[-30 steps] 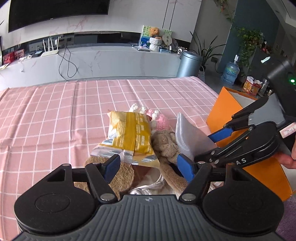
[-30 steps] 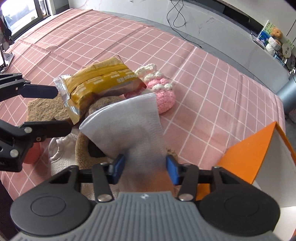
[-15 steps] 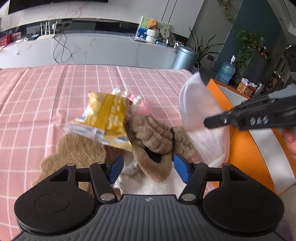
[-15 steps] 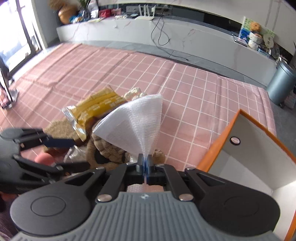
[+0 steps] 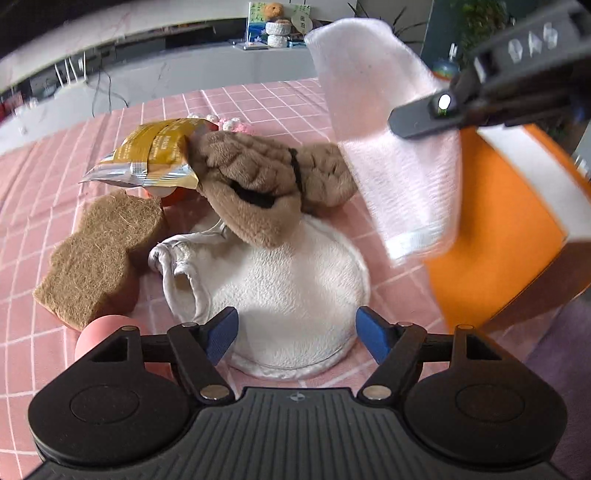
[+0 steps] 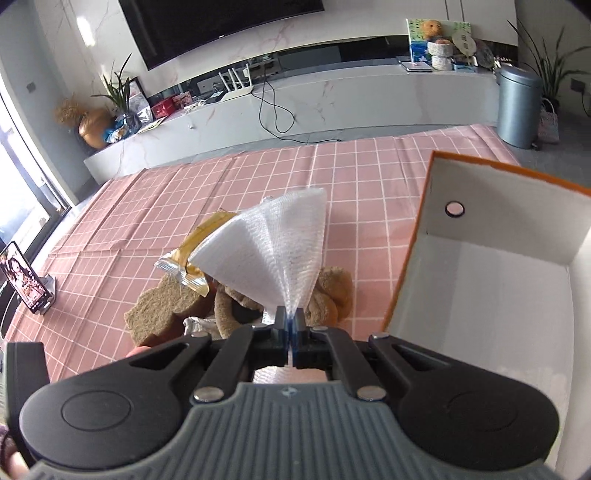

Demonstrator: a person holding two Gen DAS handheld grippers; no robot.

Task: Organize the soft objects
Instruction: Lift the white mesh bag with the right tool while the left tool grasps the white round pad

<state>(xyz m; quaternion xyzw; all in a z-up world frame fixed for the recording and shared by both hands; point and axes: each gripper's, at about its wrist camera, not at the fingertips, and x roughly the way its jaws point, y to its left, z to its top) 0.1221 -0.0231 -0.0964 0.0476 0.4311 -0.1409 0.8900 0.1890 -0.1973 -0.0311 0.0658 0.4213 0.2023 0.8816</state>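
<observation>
White mesh cloth (image 6: 275, 254) now hangs lifted off the pile, pinched in the closed right tongs (image 6: 290, 325) beside the orange box (image 6: 491, 280). Left tongs (image 5: 297, 334), empty, are opening over the round cream pad (image 5: 295, 284).

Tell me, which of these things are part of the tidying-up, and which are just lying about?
Part of the job: white mesh cloth, brown plush toy, round white pad, fibre sponge, orange box.

Lying about: television, router, bin, phone.
</observation>
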